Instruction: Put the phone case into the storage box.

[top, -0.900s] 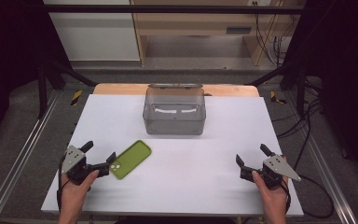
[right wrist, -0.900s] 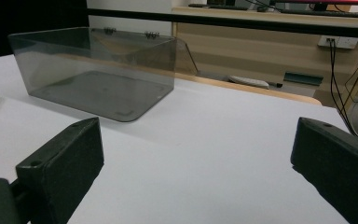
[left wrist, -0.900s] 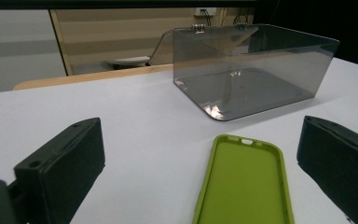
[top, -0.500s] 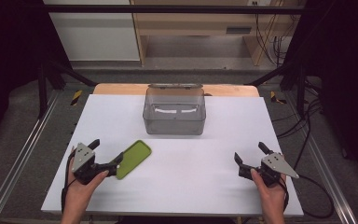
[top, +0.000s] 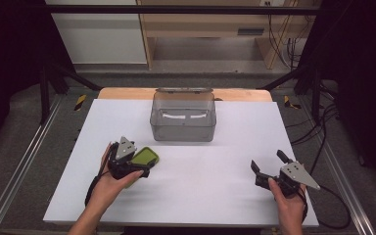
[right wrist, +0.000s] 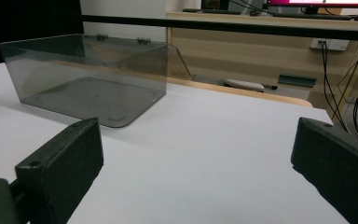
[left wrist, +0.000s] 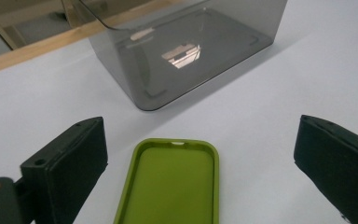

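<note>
A green phone case (top: 144,157) (left wrist: 170,184) lies hollow side up on the white table (top: 225,156), left of the middle. My left gripper (top: 136,166) (left wrist: 200,172) is open around its near end, one jaw on each side, with gaps to the case. A smoky clear plastic box (top: 182,115) (left wrist: 186,51) (right wrist: 86,84) with its lid hinged back stands at the table's far middle. Over the table's front right, my right gripper (top: 269,164) (right wrist: 196,177) is open with nothing between its jaws.
A wooden strip (top: 122,93) runs along the table's far edge. Metal rails (top: 24,161) flank the table, and cables (top: 323,132) trail on the floor at the right. A wooden desk (right wrist: 261,42) stands beyond.
My left gripper has moved right and forward, from beside the green case to straddling its near end. The right gripper has barely shifted.
</note>
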`<action>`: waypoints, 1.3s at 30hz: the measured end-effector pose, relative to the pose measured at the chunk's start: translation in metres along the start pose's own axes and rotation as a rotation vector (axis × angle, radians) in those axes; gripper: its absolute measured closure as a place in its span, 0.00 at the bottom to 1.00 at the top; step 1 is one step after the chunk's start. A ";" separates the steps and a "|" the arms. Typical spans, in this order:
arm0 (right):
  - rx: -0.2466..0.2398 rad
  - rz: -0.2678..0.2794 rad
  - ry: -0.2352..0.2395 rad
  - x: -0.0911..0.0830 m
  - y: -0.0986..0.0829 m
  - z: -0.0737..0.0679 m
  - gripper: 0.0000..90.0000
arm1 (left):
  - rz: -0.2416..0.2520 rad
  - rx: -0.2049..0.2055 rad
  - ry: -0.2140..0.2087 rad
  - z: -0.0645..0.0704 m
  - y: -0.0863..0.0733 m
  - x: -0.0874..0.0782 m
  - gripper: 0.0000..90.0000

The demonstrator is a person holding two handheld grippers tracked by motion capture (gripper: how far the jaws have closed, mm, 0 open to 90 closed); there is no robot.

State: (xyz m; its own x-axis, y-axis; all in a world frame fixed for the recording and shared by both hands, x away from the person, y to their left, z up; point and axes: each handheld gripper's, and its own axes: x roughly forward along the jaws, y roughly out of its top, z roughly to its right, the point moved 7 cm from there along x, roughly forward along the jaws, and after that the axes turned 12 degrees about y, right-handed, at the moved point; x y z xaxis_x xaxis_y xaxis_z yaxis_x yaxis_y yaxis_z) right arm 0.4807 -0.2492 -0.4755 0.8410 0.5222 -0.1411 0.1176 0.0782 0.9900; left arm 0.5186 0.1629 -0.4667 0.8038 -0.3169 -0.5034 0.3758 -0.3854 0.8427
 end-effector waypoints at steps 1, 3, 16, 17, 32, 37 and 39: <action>-0.006 -0.005 -0.001 0.000 0.000 0.000 0.03 | -0.007 -0.008 -0.009 0.002 0.000 0.002 0.03; -0.016 -0.010 -0.001 0.000 -0.001 -0.001 0.03 | -0.028 -0.020 -0.024 0.005 0.001 0.009 0.04; -0.025 -0.022 -0.037 -0.014 -0.003 0.000 0.03 | -0.138 0.006 0.001 0.011 -0.002 0.034 0.75; -0.027 -0.021 -0.041 -0.015 -0.003 0.000 0.03 | -0.149 0.002 -0.005 0.011 -0.003 0.035 0.81; -0.053 -0.032 -0.028 -0.011 -0.002 -0.005 0.03 | -0.273 -0.030 -0.029 0.001 -0.017 0.045 1.00; -0.051 -0.027 -0.029 -0.015 -0.002 -0.003 0.03 | -0.320 0.019 -0.013 0.014 -0.024 0.055 1.00; -0.049 -0.019 -0.029 -0.016 -0.001 -0.002 0.03 | -0.314 0.016 -0.015 0.018 -0.022 0.058 1.00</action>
State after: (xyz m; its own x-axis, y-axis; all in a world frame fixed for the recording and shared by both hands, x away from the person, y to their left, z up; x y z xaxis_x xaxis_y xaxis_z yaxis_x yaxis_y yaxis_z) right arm 0.4660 -0.2559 -0.4740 0.8542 0.4952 -0.1586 0.1077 0.1298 0.9857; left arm 0.5484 0.1371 -0.5181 0.6422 -0.1930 -0.7418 0.5975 -0.4801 0.6422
